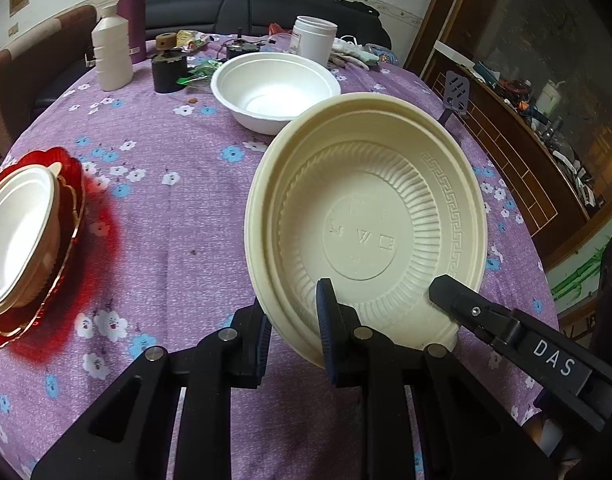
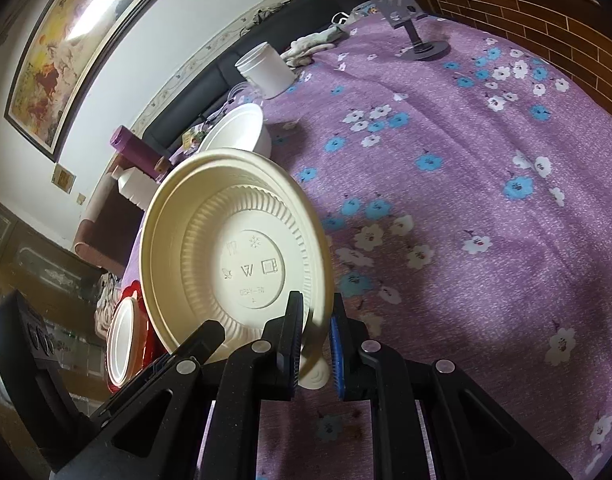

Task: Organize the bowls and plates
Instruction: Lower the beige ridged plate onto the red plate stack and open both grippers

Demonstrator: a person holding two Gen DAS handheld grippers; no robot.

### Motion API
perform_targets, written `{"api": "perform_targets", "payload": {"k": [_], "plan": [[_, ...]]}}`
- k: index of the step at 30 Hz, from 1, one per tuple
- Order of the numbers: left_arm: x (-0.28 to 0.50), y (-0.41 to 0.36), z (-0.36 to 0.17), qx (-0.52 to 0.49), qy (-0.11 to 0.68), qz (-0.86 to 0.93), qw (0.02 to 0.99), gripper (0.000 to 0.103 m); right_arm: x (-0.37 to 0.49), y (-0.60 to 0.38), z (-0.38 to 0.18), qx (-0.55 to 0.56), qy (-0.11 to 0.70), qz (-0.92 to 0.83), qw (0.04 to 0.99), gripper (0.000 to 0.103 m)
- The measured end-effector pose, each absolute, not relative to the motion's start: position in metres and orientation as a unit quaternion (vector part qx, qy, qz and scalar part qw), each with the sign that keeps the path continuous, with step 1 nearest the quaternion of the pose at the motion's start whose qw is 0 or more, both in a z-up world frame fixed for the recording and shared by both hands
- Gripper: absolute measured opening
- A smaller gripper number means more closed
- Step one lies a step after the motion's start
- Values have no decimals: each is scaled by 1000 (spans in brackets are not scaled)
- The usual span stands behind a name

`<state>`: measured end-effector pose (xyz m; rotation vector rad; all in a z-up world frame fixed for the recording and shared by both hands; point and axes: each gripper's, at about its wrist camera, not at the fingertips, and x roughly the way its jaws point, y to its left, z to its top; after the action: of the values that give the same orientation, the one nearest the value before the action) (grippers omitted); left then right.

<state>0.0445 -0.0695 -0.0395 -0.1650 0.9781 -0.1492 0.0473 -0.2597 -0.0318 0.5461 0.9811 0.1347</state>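
Observation:
A cream ribbed plate (image 1: 366, 220) stands tilted on edge over the purple tablecloth, and a second cream rim is nested against it. My left gripper (image 1: 294, 304) is shut on its lower rim. My right gripper (image 2: 317, 300) is shut on the rim of the same cream plate (image 2: 234, 248), and one of its fingers (image 1: 450, 292) shows at the plate's lower right. A finger (image 2: 202, 336) of the left gripper shows in the right wrist view. A white bowl (image 1: 274, 88) sits behind the plate. Another white bowl (image 1: 18, 232) rests in a red plate (image 1: 70, 240) at the left.
At the far side of the round table (image 1: 166, 208) stand a white bottle (image 1: 112, 56), a purple bottle (image 1: 132, 16), a black cylinder (image 1: 168, 68), a white jar (image 1: 314, 36) and gloves (image 1: 354, 56). A grey phone stand (image 1: 456, 92) is by the right edge, next to a wooden cabinet (image 1: 526, 152).

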Motion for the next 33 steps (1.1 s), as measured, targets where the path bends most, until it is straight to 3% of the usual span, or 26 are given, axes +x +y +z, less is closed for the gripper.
{"api": "perform_targets", "payload": {"k": [20,33], "plan": [[33,-11,-28,-113,455,-18,883,19,63,-199,-20,226,475,133,840,12],[17,70,-5,-167,420,55,890,19,76,-113,10,170,468,218,840,12]]}}
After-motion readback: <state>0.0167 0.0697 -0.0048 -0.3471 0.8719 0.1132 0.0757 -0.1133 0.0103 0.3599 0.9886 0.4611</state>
